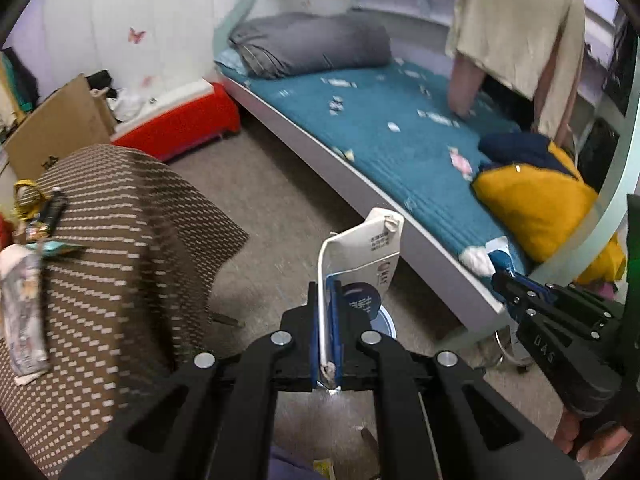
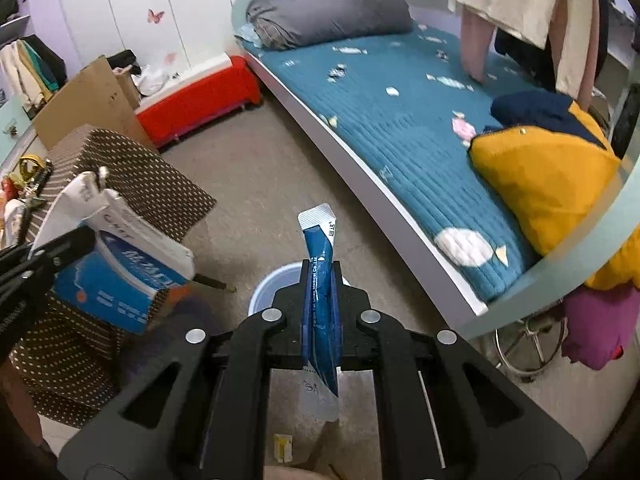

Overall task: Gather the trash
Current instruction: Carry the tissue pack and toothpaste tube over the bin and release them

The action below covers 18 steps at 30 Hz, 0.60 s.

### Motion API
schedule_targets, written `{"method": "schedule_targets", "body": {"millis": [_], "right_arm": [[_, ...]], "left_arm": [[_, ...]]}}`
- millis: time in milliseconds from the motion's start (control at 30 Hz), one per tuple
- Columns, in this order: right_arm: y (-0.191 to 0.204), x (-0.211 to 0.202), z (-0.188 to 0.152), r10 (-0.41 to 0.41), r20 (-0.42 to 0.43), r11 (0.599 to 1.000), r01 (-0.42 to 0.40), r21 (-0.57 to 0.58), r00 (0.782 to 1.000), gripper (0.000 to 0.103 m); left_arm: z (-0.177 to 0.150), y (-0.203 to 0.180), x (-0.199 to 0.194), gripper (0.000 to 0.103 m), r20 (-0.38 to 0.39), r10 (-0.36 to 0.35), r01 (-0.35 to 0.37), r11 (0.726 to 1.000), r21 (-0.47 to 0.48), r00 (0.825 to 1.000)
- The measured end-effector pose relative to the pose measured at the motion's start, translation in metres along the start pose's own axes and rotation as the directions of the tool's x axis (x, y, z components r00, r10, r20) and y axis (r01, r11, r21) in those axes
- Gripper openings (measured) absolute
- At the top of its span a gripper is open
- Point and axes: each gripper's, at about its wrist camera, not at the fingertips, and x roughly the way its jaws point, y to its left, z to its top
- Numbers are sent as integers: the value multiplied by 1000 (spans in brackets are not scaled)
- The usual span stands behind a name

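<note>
Teal bedspread (image 2: 404, 136), brown dotted cloth (image 2: 152, 184)

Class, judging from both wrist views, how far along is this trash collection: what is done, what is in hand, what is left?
Done: two pieces are picked up. In hand: the left claw is shut on a white and blue box, and the right claw is shut on a blue packet, above a pale blue bin. Left: dropping both in, then the wrappers scattered on the bed.

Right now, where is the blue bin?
In the right wrist view the blue bin stands on the floor at the centre, just beyond the right tool holding the blue sachet, left of the bed.
</note>
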Motion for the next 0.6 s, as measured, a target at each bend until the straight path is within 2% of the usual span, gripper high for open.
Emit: {"method": "schedule_targets", "body": {"millis": [100,167,200,233,267,367,600], "right_arm": [[-6,13,-4,-12,-32,1000,13,12,999,8],[-11,20,-6,-20,-50,999,22,23,999,8],[-12,23,-7,-23,-58,999,25,28,998,8],[-13,25,-8,-25,-66,999,27,32,998,8],[-14,28,-9,-26,-74,999,29,36,997,8],[-11,33,-11,-25,-86,999,28,34,996,8],[10,51,-15,-12,-129,1000,12,-2,992,8]], "left_arm": [[2,-15,20,6,-40,-4,5,999,34,999],[3,-23,28,12,-40,2,0,998,58,999],[4,-29,34,18,-33,24,-21,996,83,999],[4,-31,36,42,-34,43,-40,995,89,999],[5,-32,39,57,-31,48,-45,995,88,998],[5,-27,40,57,-25,35,-32,996,82,999],[-9,7,47,57,-68,80,-79,997,23,994]]}}
